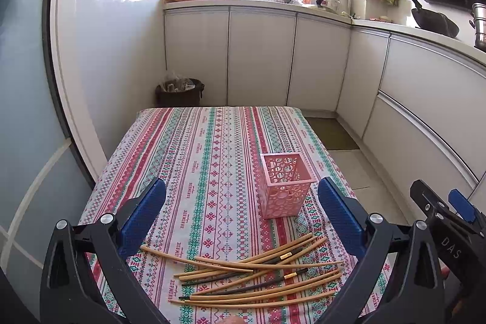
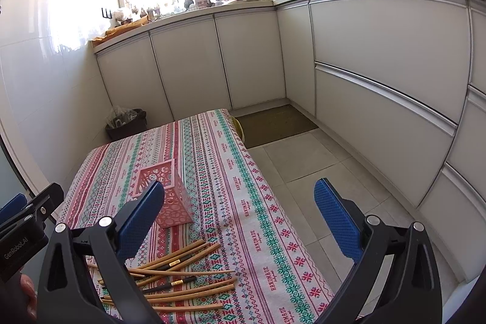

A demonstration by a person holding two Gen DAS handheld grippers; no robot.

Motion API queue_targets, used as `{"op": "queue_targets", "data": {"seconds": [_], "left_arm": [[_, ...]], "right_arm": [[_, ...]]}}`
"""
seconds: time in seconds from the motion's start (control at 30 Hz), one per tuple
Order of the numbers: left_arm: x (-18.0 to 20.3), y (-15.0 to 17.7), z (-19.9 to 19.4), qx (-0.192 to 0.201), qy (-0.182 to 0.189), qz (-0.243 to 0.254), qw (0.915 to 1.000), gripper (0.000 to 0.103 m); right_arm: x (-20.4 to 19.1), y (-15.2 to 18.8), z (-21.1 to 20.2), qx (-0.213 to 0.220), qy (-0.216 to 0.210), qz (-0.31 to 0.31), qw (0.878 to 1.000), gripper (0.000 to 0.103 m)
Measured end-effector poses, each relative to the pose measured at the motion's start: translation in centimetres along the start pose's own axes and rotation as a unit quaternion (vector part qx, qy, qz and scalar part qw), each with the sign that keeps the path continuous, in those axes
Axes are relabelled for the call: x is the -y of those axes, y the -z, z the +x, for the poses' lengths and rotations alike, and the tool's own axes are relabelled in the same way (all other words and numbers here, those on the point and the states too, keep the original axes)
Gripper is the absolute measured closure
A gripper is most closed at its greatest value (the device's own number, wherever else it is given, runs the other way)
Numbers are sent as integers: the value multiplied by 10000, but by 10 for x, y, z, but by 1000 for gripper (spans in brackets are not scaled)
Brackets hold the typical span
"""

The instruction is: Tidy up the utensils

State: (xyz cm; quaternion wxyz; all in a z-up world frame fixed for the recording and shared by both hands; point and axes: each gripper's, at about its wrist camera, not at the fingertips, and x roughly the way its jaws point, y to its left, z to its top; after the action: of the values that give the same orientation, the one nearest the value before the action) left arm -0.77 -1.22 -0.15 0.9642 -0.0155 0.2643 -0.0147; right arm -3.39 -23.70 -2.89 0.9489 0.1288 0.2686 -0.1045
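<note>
Several wooden chopsticks point(image 1: 258, 275) lie in a loose pile near the table's front edge, some with dark tips and gold bands. They also show low in the right wrist view as chopsticks point(image 2: 182, 278). A pink perforated square holder point(image 1: 284, 185) stands upright and empty behind the pile, seen in the other view as holder point(image 2: 170, 193). My left gripper point(image 1: 241, 208) hovers open above the pile, nothing between its blue pads. My right gripper point(image 2: 240, 211) is open too, over the table's right edge, its left finger partly covering the holder.
The table wears a striped patterned cloth point(image 1: 197, 148). A dark bin point(image 1: 179, 91) stands beyond its far-left corner. White cabinets point(image 2: 379, 75) run along the back and right, with tiled floor point(image 2: 303, 166) and a mat point(image 2: 273, 123) between. The right gripper point(image 1: 449, 220) shows at the left view's edge.
</note>
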Motion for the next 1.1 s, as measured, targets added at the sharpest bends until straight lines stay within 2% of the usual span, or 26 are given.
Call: {"op": "queue_targets", "data": {"seconds": [0.9,1.1], "left_arm": [[10,1,4,-97,-24,123,9999,7],[8,1,23,-383,8,133,9992,7]], "right_arm": [[8,-2,-2,13,17,73,10000,7],[19,-4,-1,-68,0,322,9995,7]]}}
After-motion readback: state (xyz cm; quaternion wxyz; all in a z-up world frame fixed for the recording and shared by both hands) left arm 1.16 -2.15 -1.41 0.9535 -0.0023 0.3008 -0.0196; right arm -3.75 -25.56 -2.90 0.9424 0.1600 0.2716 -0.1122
